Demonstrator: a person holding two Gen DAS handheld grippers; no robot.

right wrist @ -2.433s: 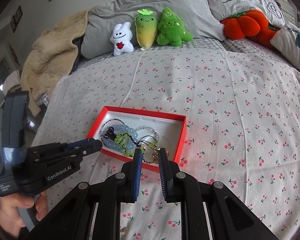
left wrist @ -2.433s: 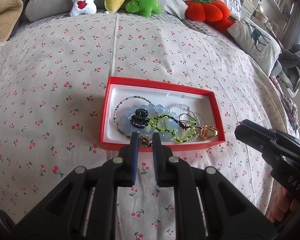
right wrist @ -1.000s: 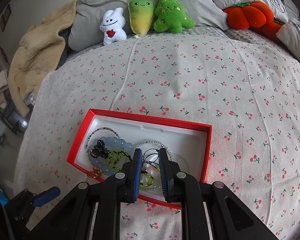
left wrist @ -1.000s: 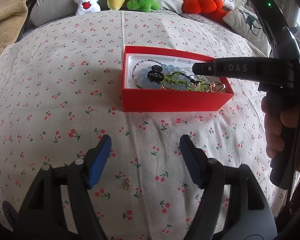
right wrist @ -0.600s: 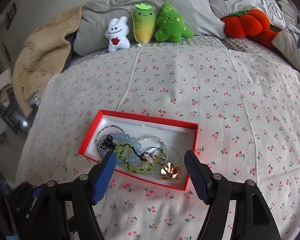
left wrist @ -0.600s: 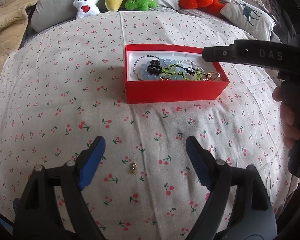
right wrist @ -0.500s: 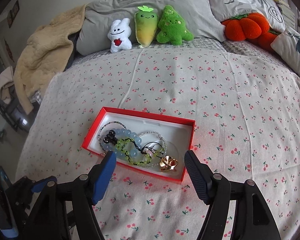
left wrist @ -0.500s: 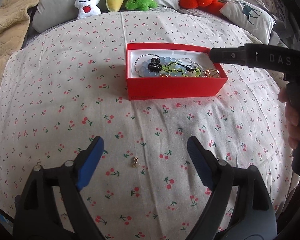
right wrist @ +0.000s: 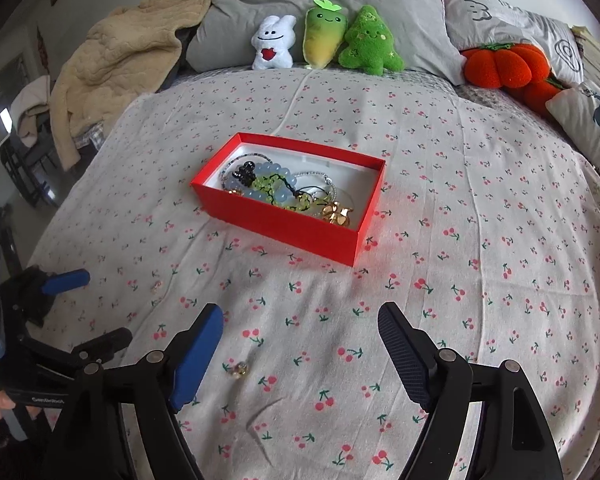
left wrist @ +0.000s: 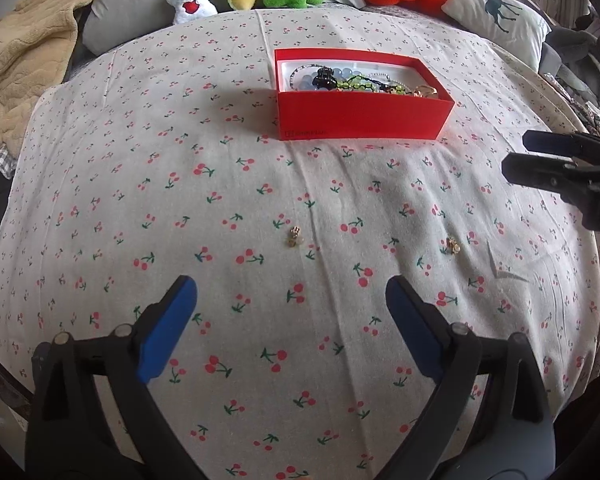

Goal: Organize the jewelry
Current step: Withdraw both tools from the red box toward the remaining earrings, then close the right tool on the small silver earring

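A red box (left wrist: 360,110) (right wrist: 284,226) sits on the cherry-print bedsheet and holds bead bracelets, a black clip and a gold piece (right wrist: 336,213). Two small gold earrings lie loose on the sheet: one (left wrist: 294,237) just ahead of my left gripper (left wrist: 290,326), also in the right wrist view (right wrist: 155,287), and one (left wrist: 453,246) (right wrist: 239,369) between the fingers of my right gripper (right wrist: 300,352). Both grippers are wide open and empty, low over the sheet near the box. The right gripper's fingers (left wrist: 556,160) show at the right edge of the left wrist view.
Plush toys (right wrist: 324,40), grey pillows and an orange pumpkin cushion (right wrist: 504,66) line the head of the bed. A beige blanket (right wrist: 116,68) hangs at the left. A deer-print pillow (left wrist: 496,12) lies at the right.
Both grippers went from shut over the box to wide open and pulled back toward the near side. A gold piece now lies in the box. Two loose earrings have come into view.
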